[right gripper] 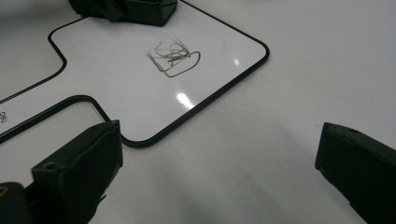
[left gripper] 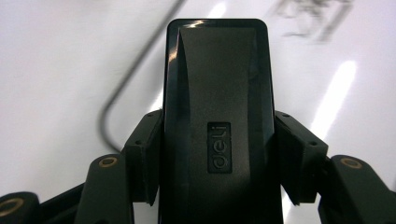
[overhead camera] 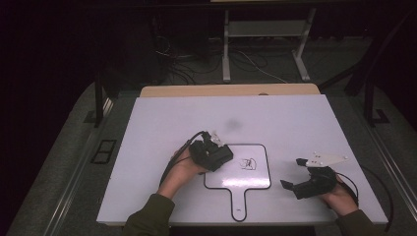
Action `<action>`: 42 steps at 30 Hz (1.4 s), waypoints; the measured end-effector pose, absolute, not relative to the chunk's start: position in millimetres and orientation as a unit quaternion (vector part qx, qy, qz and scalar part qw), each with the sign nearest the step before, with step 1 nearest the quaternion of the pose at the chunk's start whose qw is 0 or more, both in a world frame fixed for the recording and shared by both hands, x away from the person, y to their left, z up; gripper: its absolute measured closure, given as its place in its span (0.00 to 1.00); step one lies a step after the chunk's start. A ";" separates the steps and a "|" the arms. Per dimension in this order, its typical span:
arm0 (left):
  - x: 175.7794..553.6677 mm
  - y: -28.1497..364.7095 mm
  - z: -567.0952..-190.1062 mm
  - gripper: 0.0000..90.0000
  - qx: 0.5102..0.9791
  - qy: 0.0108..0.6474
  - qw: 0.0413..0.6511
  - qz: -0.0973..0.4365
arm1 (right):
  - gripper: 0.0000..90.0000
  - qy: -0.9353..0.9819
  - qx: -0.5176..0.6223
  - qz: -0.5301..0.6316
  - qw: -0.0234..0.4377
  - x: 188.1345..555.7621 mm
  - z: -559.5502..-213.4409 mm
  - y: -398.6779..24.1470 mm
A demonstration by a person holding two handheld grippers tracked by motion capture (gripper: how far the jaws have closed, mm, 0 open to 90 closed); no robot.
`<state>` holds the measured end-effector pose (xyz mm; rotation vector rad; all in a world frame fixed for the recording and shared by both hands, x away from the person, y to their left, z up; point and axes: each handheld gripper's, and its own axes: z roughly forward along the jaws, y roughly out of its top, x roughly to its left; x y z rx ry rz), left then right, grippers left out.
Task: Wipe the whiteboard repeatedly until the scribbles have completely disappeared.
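My left gripper (overhead camera: pixel 220 150) squeezes the black eraser (left gripper: pixel 217 116), my right gripper (right gripper: pixel 219 168) gapes wide, and the scribble (overhead camera: pixel 248 163) on the little whiteboard (overhead camera: pixel 260 182) isn't wiped yet.

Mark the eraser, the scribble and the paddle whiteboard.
eraser (left gripper: pixel 217 93), left gripper view, black top face
scribble (right gripper: pixel 175 58), right gripper view, middle of the marks
whiteboard (overhead camera: pixel 238 205), high view, handle

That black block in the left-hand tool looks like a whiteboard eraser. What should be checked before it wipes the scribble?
1. Black rectangular eraser clamped in left gripper: ok.
2. Grey scribble uncovered on the white paddle-shaped board with black border: ok.
3. Eraser over the board's edge, close to the scribble: ok.
4. Right gripper off the board, jaws open and empty: ok.
5. Eraser's wiping face flat on the board: cannot tell.
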<state>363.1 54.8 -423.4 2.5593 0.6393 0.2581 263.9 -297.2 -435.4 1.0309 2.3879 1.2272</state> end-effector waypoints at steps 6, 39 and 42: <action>356.7 53.3 -423.6 0.44 0.939 0.227 0.245 0.081 | 0.00 0.823 0.356 0.422 0.133 264.5 -435.6 -297.5; 386.3 7.7 -422.9 0.44 0.947 0.202 0.241 0.061 | 0.00 0.823 0.355 0.424 0.133 264.4 -435.5 -297.5; 381.1 0.7 -423.0 0.44 0.949 0.194 0.243 0.057 | 0.00 0.823 0.356 0.423 0.133 264.6 -435.6 -297.4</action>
